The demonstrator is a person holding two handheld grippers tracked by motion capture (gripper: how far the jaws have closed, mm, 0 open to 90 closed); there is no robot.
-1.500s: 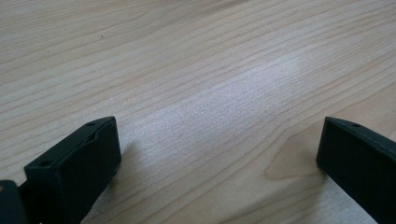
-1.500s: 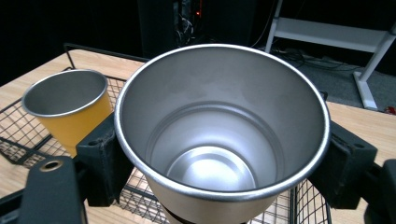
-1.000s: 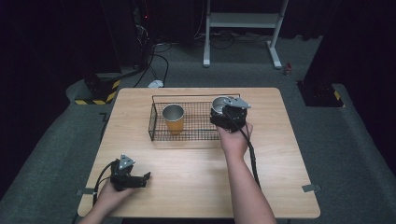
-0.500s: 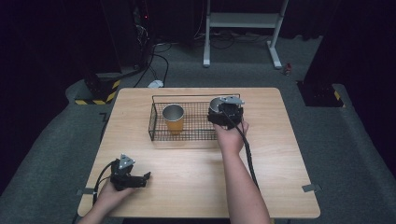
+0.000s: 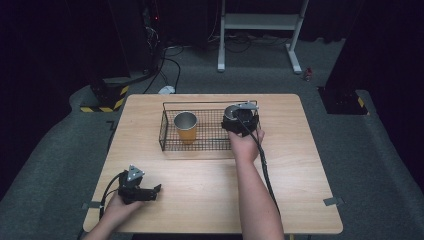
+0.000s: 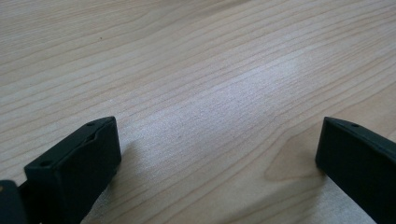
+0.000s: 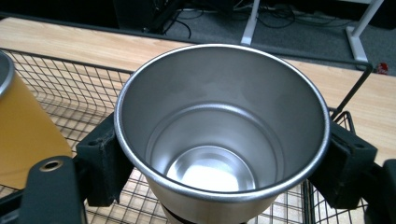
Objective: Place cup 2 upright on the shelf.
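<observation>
The right gripper [image 7: 219, 154] has its 2 black jaws closed against opposite sides of a steel cup [image 7: 219, 135], pressing just under the rim; the cup stands upright and is empty inside. In the high view this right gripper [image 5: 240, 122] sits over the right end of the black wire basket [image 5: 167, 137], with the steel cup [image 5: 231, 111] in its grasp inside that end. Left of it in the same basket stands an orange cup [image 5: 186, 128] with a steel rim, upright and apart from the held cup. The basket rests on the far half of the wooden table [image 5: 300, 190].

The left gripper [image 5: 150, 192] lies low at the near left part of the table, well apart from the basket. Its 2 jaws stand wide apart with nothing between them but bare wood [image 6: 210, 93].
</observation>
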